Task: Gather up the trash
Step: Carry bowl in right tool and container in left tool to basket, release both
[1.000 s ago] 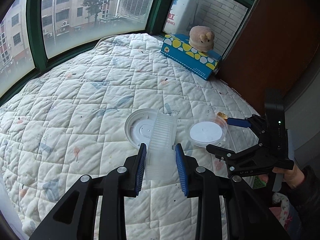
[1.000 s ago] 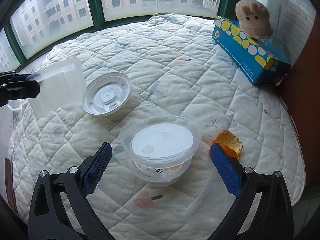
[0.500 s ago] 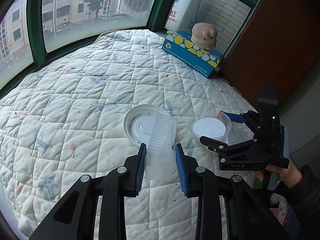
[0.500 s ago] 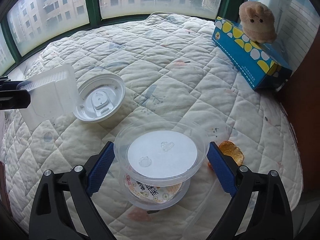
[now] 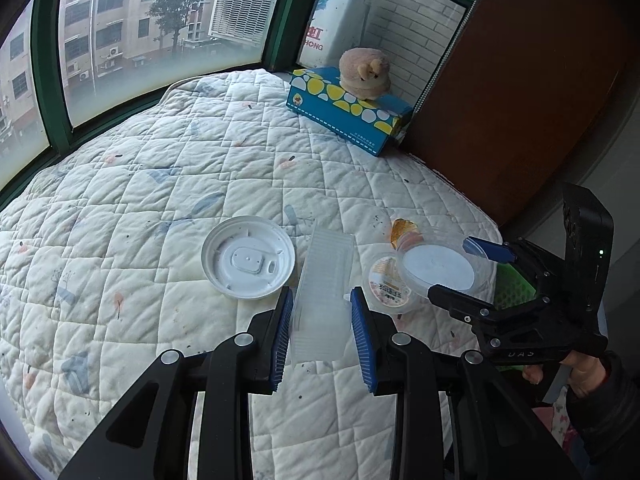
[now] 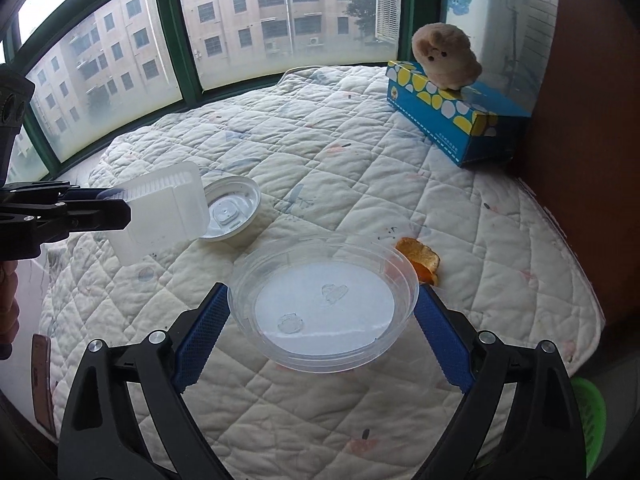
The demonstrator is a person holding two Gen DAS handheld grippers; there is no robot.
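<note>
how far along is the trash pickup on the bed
Nothing shows as binned yet. In hand: the left gripper is shut on a clear plastic tray, and the right gripper, jaws just closed in, grips a clear round lid, lifted off the quilt. Left: the white lid, the small cup and the orange peel.

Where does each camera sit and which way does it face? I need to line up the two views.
Left wrist: on the left gripper, looking down over the bed; own fingers clamp a clear tray.
Right wrist: on the right gripper, facing the windows; own fingers grip a clear bowl.
Shared: white lid, tissue box.
</note>
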